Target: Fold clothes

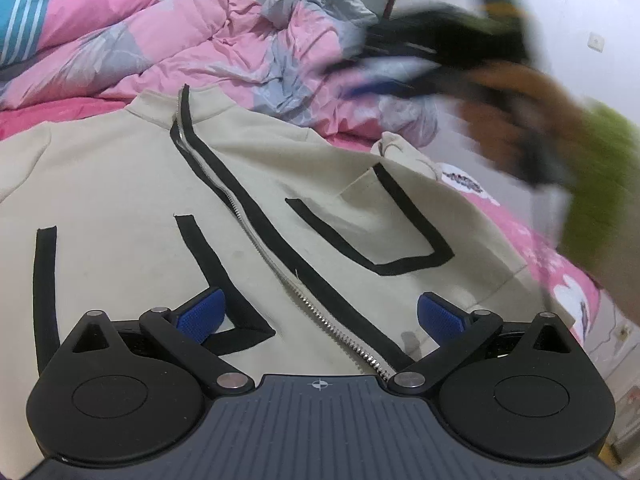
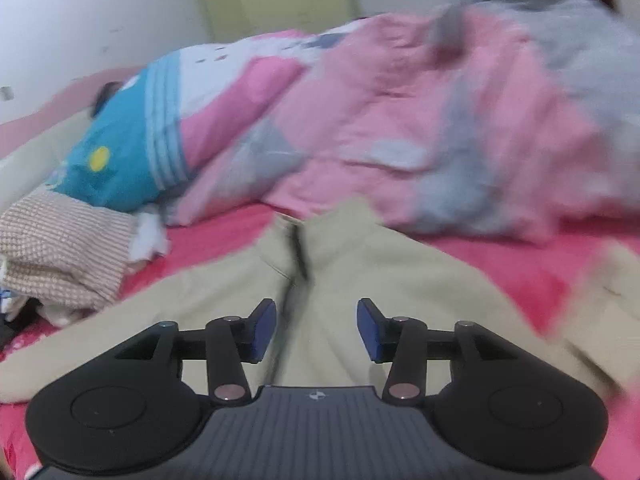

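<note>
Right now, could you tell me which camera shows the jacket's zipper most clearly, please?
The left wrist view: the zipper runs sharp, teeth visible, diagonally down the beige jacket. The right wrist view is motion-blurred, showing only a dark line below the collar.

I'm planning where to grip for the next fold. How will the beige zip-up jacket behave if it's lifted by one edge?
The beige jacket is probably floppy: it lies flat and creased on the bed sheet, so the free part would likely sag. Its thick-looking fabric suggests some weight. The metal zipper may stiffen the middle line a little.
</note>
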A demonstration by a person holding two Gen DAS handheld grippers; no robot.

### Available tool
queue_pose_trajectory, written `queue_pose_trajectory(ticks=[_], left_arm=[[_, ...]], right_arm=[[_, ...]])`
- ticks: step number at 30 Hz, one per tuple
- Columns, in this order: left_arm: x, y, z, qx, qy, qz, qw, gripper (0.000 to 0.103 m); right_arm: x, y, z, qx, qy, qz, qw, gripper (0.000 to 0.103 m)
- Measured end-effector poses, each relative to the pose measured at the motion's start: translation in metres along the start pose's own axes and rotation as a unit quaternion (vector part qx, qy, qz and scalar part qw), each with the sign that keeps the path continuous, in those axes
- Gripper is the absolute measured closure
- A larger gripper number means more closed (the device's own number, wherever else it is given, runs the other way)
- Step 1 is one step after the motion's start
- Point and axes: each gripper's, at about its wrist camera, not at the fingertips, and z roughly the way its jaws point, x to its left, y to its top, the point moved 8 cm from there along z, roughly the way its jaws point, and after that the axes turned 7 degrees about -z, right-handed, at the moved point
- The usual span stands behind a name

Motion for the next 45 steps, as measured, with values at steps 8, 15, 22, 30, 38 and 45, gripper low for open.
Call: queue_pose_trajectory(ticks=[8,15,22,30,38,45], left_arm=[[0.000,0.001,-0.002,-0.002,-0.001,-0.006,1.0000,0.000],[0.001,0.001,-0.001,-0.001,0.001,-0.006,1.0000,0.000],[0.002,0.000,0.000,-0.001,-0.002,-0.011,0.9999,0.000],[0.002,0.000,0.002,0.000,0.001,-0.012,0.9999,0.000],[0.003,0.000,0.004,0.001,0.003,-0.013,0.9999,0.000],[0.004,0.001,0.004,0.001,-0.002,-0.019,0.9998,0.000]], right_arm=[[-0.020,-0.134,-0.054,0.082,-0.099,-0.058,0.990,0.028],[-0.014,-0.178,-0.068,0.040,-0.144,-0.098,0.984,0.011],[-0.024,-0.196,-0.075,-0.059,-0.152,-0.067,0.984,0.000],[-0.026,-0.199,-0.079,-0.094,-0.139,-0.058,0.984,0.000],[-0.027,-0.200,-0.078,-0.101,-0.133,-0.053,0.984,0.000],[-0.027,-0.201,-0.077,-0.099,-0.126,-0.046,0.986,0.000]])
